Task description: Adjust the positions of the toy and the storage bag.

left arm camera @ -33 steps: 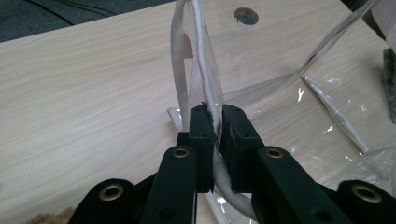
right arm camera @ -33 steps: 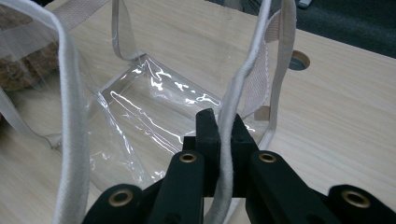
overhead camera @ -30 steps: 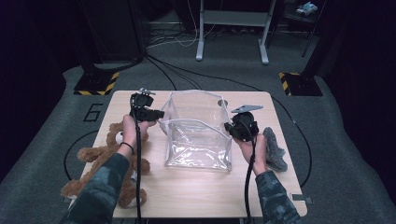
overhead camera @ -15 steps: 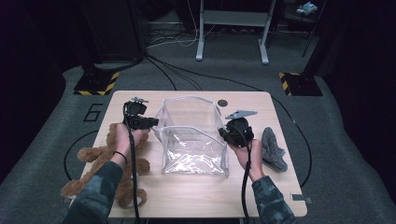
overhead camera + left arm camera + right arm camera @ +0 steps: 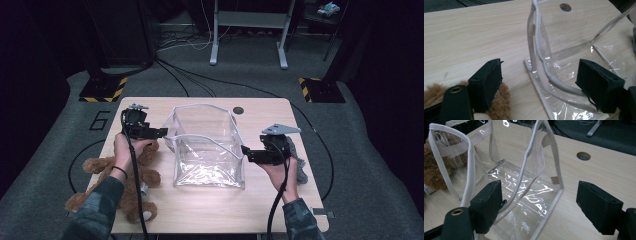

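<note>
Clear plastic bag (image 5: 207, 150) with white trim stands open mid-bench. Left gripper (image 5: 162, 133) and right gripper (image 5: 245, 152) flank its two sides, jaws just opened wide, pressing on nothing. Brown teddy bear (image 5: 132, 180) lies at the bench's left edge.

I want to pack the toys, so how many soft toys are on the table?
2: a brown teddy bear at the table's left near edge, and a grey plush toy at the right edge, partly hidden behind the right hand.
</note>
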